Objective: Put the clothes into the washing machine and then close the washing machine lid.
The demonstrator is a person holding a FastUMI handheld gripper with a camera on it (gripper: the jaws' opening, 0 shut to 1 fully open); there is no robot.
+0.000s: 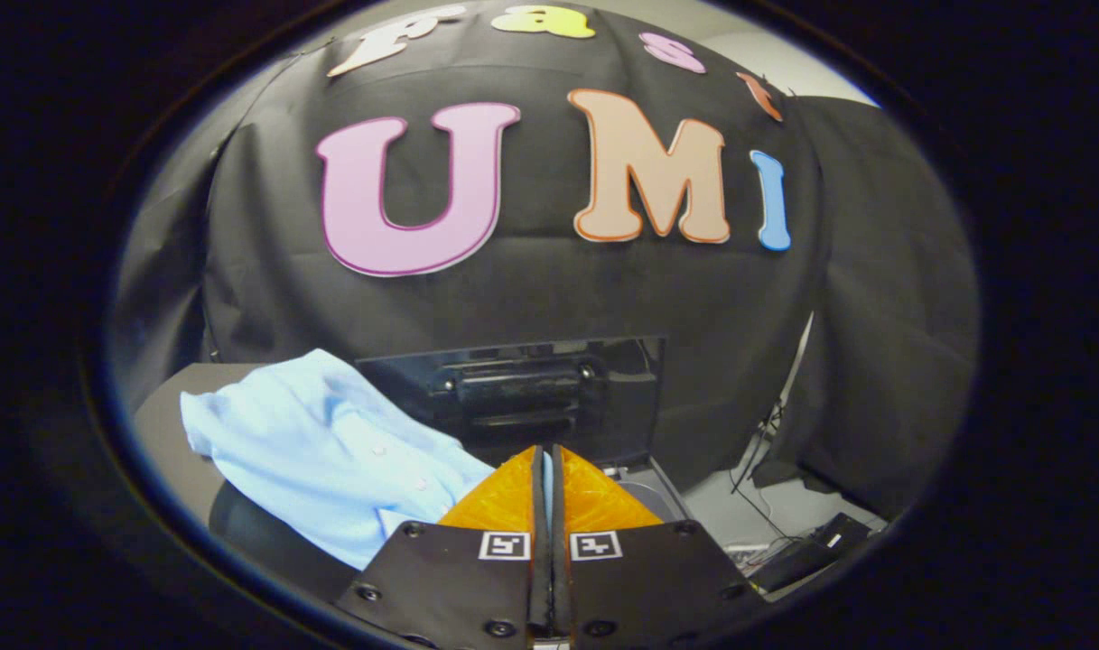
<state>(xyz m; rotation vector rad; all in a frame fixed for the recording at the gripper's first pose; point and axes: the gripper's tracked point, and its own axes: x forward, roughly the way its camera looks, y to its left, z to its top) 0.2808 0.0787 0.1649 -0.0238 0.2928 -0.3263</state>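
The claw (547, 462) has its two fingers pressed together, with at most a thin sliver of pale blue showing in the seam between them; whether cloth is actually pinched there I cannot tell. Just ahead and to the left of the fingers lies the light blue shirt (332, 447), a buttoned garment spread loosely over the dark worktop (165, 420) with its near edge running up against the left finger. Beyond the fingertips stands the washing machine lid (513, 393), raised upright and glossy black with a handle bar across it, and the machine's opening (635, 487) peeks out just right of the fingers, below the lid. The shirt should be light, limp and easily bunched, and it will drape and trail rather than hold shape, so a single pinch risks a dangling tail catching the rim. A good hold would be on a thick fold near the collar or button placket, where layers stack.
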